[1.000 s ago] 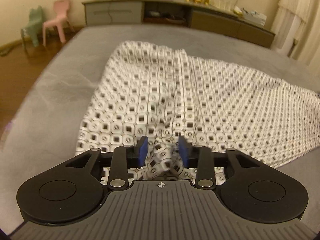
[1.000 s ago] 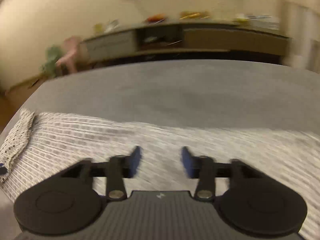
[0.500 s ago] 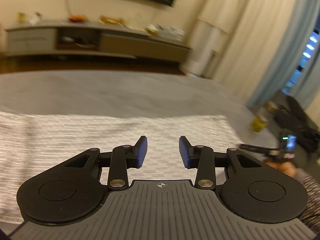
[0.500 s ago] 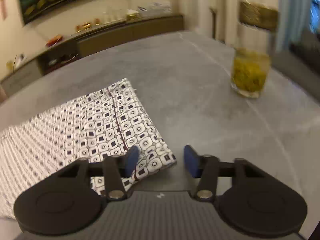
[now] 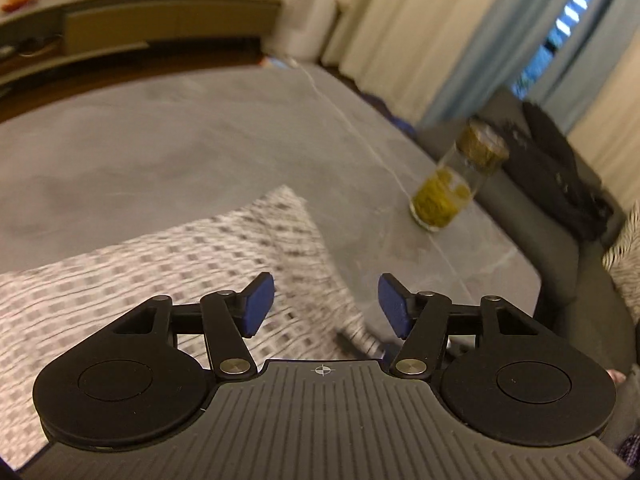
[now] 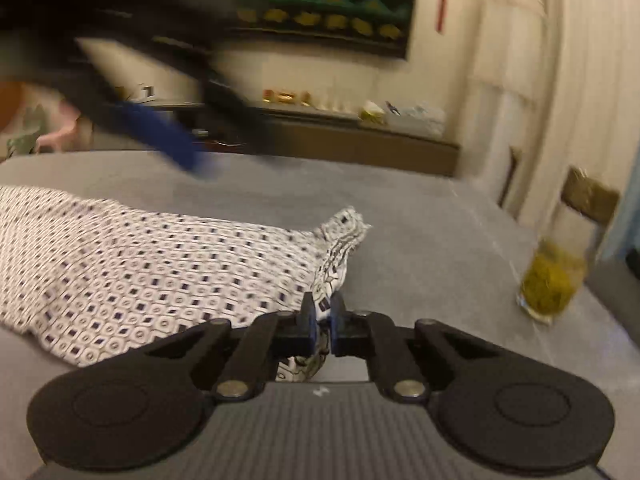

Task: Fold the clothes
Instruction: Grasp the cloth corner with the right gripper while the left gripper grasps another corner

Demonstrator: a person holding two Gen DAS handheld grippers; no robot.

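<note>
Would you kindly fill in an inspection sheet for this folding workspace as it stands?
Surface: grey table, bare beyond the cloth.
Job's things: patterned garment lying spread, one corner lifted.
Clutter: glass jar with yellow-green contents, standing apart from the garment.
Grippers: right gripper shut on the garment's corner; left gripper open, empty, above the garment's edge.
Cables: nothing seen.
Surroundings: low cabinet, curtains, dark sofa.
</note>
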